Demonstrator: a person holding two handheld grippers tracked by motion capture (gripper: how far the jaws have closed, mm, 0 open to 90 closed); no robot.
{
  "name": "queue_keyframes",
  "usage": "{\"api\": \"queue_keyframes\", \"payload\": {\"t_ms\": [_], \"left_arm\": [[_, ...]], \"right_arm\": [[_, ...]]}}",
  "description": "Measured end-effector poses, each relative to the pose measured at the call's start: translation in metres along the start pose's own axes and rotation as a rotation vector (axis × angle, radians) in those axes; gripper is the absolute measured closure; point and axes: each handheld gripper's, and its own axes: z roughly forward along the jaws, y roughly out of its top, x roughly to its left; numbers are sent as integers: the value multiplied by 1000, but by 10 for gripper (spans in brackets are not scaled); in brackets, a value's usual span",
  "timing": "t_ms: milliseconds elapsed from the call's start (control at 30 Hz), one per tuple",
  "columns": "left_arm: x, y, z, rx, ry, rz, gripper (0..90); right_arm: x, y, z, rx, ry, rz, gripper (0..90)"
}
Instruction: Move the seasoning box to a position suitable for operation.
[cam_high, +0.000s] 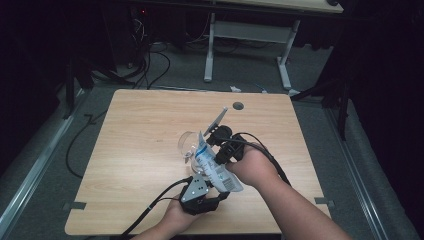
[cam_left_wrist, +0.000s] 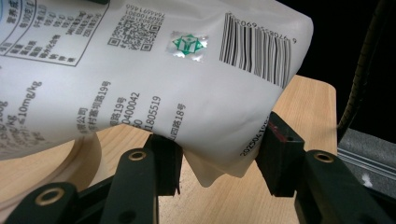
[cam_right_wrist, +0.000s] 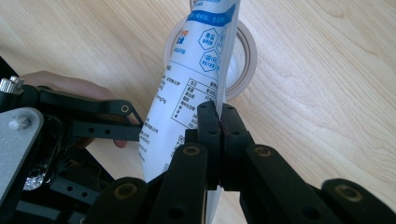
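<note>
A white pouch (cam_high: 212, 167) with a blue label and printed text hangs tilted between both grippers, its top end pointing down into a clear glass (cam_high: 187, 145) that stands on the wooden table (cam_high: 135, 125). My right gripper (cam_high: 209, 152) is shut on the pouch (cam_right_wrist: 187, 93), its jaws pinching one thin edge (cam_right_wrist: 220, 116) just above the glass rim (cam_right_wrist: 247, 60). My left gripper (cam_high: 220, 192) holds the raised bottom end near the barcode, where the pouch (cam_left_wrist: 163, 84) is squeezed between its jaws (cam_left_wrist: 222, 156). One left finger (cam_right_wrist: 116, 109) touches the pouch's side.
A round cable hole (cam_high: 238, 106) sits near the table's far edge. The table's near edge lies just under the person's forearms. Beyond the table stand a white desk frame (cam_high: 247, 32) and loose cables (cam_high: 150, 65) on the grey floor.
</note>
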Motion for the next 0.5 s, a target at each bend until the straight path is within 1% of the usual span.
{"api": "queue_keyframes", "payload": {"t_ms": [67,233,267,333,400,433,500], "left_arm": [[0,-1,0,3,1,2,556],[1,-4,0,10,-2,-4,554],[2,-4,-1,11,-1,0,554],[3,-6,-1,16,0,3,554],[4,-8,-1,19,2,1,554],[5,-9,-1,19,4,2,554],[6,-11,-1,23,8,2,554]], "right_arm": [[1,-1,0,5,2,9,894],[1,-4,0,5,1,7,893],[2,-5,-1,9,2,16,894],[1,-7,-1,7,1,10,894],[1,-8,-1,15,5,22,894],[0,-9,0,16,3,14,894],[1,-9,2,18,10,17,894]]}}
